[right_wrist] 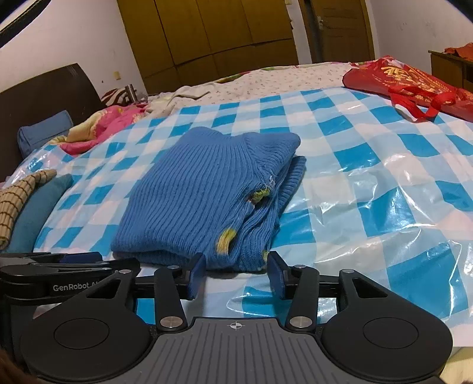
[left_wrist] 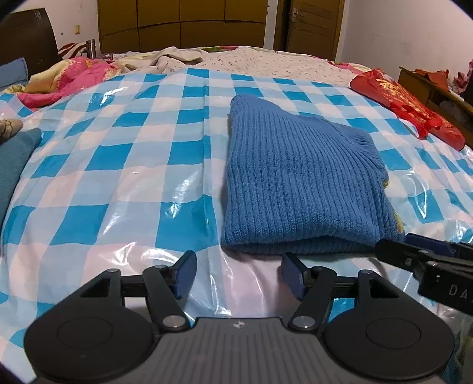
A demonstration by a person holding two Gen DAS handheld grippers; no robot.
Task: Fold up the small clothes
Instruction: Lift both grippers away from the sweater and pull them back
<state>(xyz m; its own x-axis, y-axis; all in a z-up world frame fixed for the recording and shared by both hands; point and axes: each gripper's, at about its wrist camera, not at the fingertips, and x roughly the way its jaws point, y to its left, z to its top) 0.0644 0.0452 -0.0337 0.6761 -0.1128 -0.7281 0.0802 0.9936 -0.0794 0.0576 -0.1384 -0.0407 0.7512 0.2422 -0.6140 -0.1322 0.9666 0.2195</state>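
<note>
Bedroom walls, a brown wardrobe (left_wrist: 183, 23) and a door close off the far side, and the bed is covered by a glossy blue-and-white checked plastic sheet (left_wrist: 118, 165). At the far left lie a teal garment (left_wrist: 14, 165) and a crumpled pink quilt (left_wrist: 62, 79) near the dark headboard. Nearer the middle, the left claw (left_wrist: 238, 276) hovers low over the sheet with its blue pads apart and nothing between them, just short of the near left corner of the blue ribbed sweater (left_wrist: 295, 183). That sweater, the task's garment, lies in the middle of the sheet, already folded into a compact rectangle with its collar at the far right side. The right claw (right_wrist: 235, 273) sits at the sweater's near right corner, its pads also apart, with the folded edge just at or between the tips; whether they touch the knit is hard to tell. Farther right, a red shopping bag (left_wrist: 408, 103) lies on the sheet's edge, well apart from the sweater.

The fold looks nearly complete. The main risk, as I judge it, is the slick plastic: a push or one-sided grab could slide the whole bundle or drag the top layer askew. The loose right-hand layers, with yellow trim showing, could spill open if only one layer is pinched.
</note>
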